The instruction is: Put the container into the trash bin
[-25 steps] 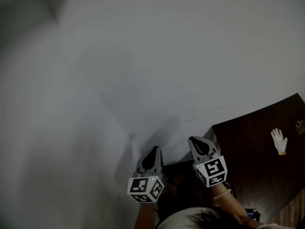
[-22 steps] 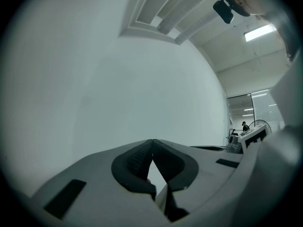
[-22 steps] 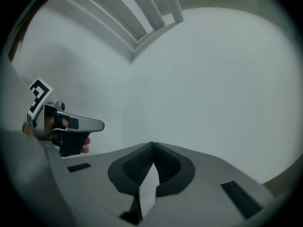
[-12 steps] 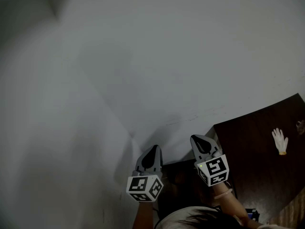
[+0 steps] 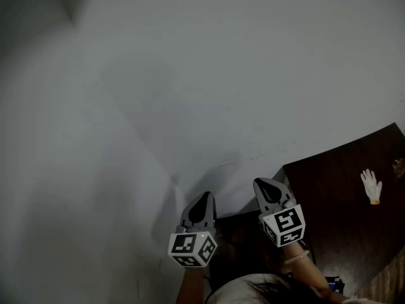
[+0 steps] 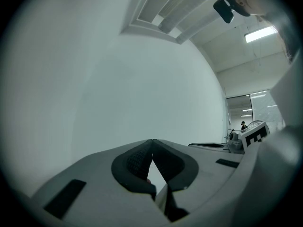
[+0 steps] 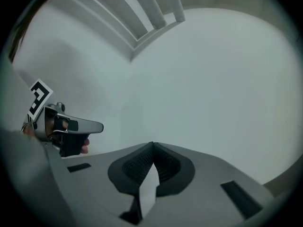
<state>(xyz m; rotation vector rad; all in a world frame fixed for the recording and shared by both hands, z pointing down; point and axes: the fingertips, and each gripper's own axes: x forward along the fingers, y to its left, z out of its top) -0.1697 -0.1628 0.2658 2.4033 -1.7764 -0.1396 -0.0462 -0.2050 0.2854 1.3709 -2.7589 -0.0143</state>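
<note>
I see L gripper (image 5: 202, 200) and R gripper (image 5: 261, 185) side by side, both w/ jaws closed on nothing, facing white wall (image 5: 221, 75), dark table (image 5: 335, 195) w/ glove (image 5: 371, 186) at right; container not in any view.

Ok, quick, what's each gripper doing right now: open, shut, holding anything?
Left gripper: shut, jaws tip to tip, nothing between them.
Right gripper: shut, jaws tip to tip, nothing held.
</note>
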